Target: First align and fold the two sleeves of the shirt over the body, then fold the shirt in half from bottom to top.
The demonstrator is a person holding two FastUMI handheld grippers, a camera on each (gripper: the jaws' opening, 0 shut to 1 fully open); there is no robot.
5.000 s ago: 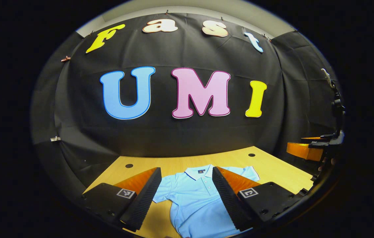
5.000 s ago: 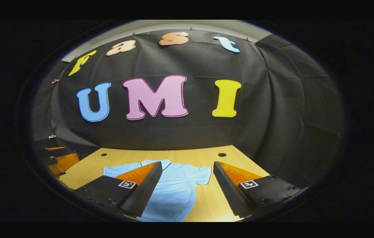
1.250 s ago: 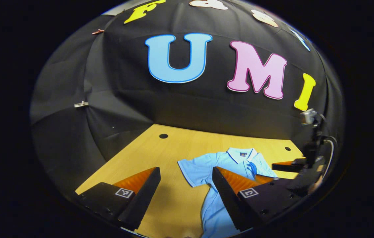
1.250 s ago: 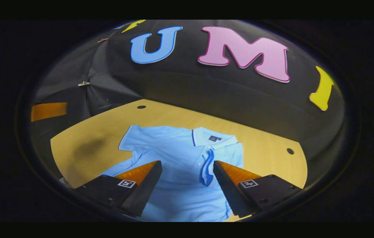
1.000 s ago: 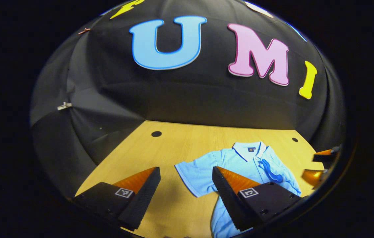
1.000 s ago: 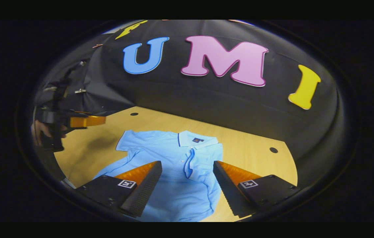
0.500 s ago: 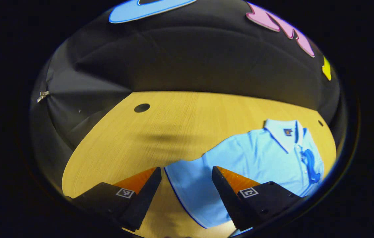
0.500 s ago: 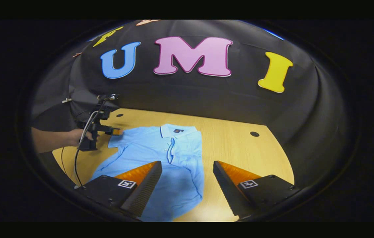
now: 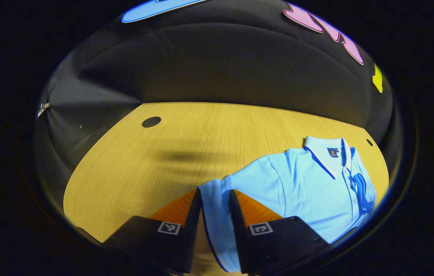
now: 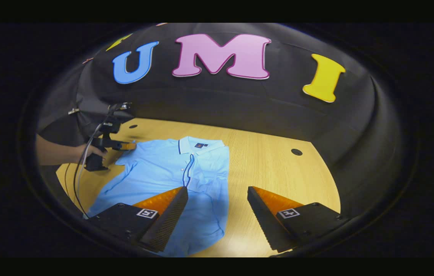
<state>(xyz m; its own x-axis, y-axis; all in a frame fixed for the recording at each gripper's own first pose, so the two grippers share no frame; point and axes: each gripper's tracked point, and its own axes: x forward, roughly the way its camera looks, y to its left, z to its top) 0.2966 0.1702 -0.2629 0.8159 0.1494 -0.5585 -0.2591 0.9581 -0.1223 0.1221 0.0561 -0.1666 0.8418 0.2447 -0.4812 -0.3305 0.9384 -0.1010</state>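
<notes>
On the light wooden tabletop (image 9: 132,165) a pale blue short-sleeved polo shirt (image 9: 309,191) lies flat with its front up, white-edged collar (image 9: 322,147) toward the black cloth wall. One sleeve, the one on the right in the right gripper view, is already folded in over the chest, its dark-trimmed cuff lying beside the button placket (image 10: 188,168). The other sleeve (image 9: 217,207) is spread toward the table's open side, and its cuff end is bunched upward between the two fingers of the left hand-held gripper (image 9: 214,214), which are closed on the fabric from both sides. In the right gripper view, that same gripper appears farther off at the shirt's outstretched sleeve, held by a person's hand (image 10: 88,153) with a cable hanging from it. The right hand-held gripper (image 10: 217,214) hovers near the shirt's lower hem with its fingers spread wide apart, holding nothing; one finger overlaps the shirt body in view, the other sits over bare wood. Two round dark holes (image 10: 296,152) mark the tabletop's far corners
</notes>
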